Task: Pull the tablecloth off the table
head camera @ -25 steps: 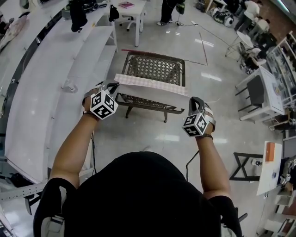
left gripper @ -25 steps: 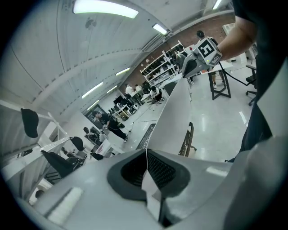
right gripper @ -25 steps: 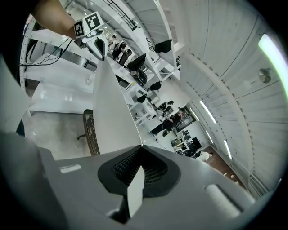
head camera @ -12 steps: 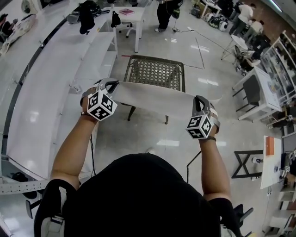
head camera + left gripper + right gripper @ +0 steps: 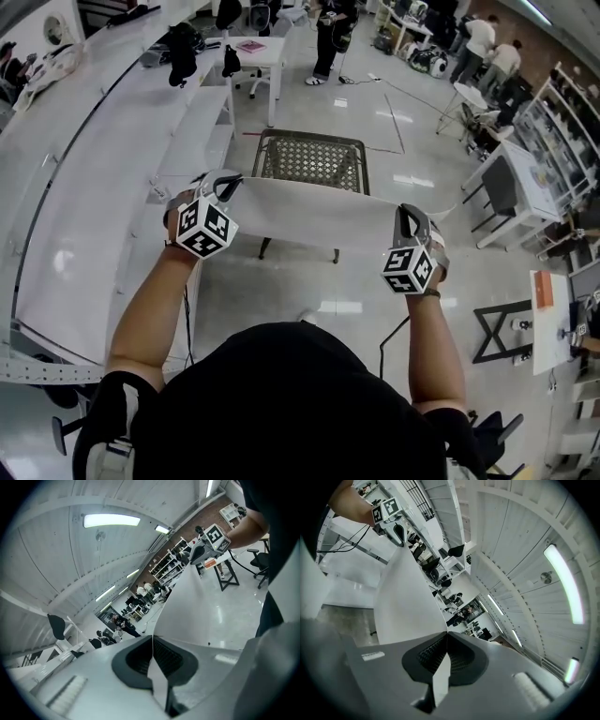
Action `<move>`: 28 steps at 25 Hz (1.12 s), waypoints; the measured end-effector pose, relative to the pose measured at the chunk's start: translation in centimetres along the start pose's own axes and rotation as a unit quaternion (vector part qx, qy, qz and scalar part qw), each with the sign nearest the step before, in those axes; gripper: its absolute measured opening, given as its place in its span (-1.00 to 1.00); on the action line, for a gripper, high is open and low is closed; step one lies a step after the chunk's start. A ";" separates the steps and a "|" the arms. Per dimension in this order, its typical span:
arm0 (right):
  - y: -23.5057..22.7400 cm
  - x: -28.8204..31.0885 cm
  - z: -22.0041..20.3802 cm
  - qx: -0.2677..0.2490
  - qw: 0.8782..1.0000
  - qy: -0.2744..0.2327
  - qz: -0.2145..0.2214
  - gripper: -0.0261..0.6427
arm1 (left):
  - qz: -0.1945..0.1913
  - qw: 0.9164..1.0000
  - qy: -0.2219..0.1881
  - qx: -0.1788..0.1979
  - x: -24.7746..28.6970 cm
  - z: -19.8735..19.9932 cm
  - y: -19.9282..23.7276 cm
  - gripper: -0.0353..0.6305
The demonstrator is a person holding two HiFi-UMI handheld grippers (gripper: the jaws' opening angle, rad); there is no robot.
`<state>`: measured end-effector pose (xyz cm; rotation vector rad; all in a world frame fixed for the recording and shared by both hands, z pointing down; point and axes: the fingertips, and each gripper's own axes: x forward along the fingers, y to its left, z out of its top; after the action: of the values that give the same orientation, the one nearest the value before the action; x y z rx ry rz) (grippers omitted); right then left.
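- Since one second ago, the tablecloth (image 5: 314, 214) has been coming up off the table (image 5: 314, 155). Then it was lying across the near edge of the top. Now it is hanging as a taut band between the two grippers, and the woven top is showing bare.
- By judgement, the pull-off is reaching its closing stage. The head view is not showing whether the cloth's far edge is still brushing the table's near rim.
- The next move is calling for both ends to be drawn back toward the person together, so that the cloth is kept stretched and its loose right corner is cleared from the frame.
- The left gripper (image 5: 223, 180) is pinching the cloth's left end. Its own view is showing the jaws pressed together with a sliver of fabric (image 5: 197, 611) between the pads.
- The right gripper (image 5: 409, 214) is pinching the right end in the same manner, with the sheet (image 5: 405, 602) running away from its closed jaws.
- Both forearms are reaching forward with elbows bent and wide apart. The left hand is sitting slightly farther out than the right, and both marker cubes are facing upward toward the head camera.
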<state>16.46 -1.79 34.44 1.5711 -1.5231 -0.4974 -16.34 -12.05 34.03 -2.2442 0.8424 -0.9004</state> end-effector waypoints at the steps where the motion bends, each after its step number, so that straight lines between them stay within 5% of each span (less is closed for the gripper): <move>1: -0.2 -0.6 0.1 0.000 1.000 -0.001 -0.003 -0.83 | 0.002 1.000 -0.003 0.001 -0.5 0.3 0.0 -0.88; 28: -1.8 -8.2 2.7 -0.006 0.999 -0.016 -0.037 -0.83 | 0.006 0.999 -0.034 0.005 -7.0 2.1 -0.6 -0.88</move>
<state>14.01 4.88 29.29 1.6214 -1.4876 -0.5750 -18.59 -6.02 30.40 -2.2467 0.8173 -0.8156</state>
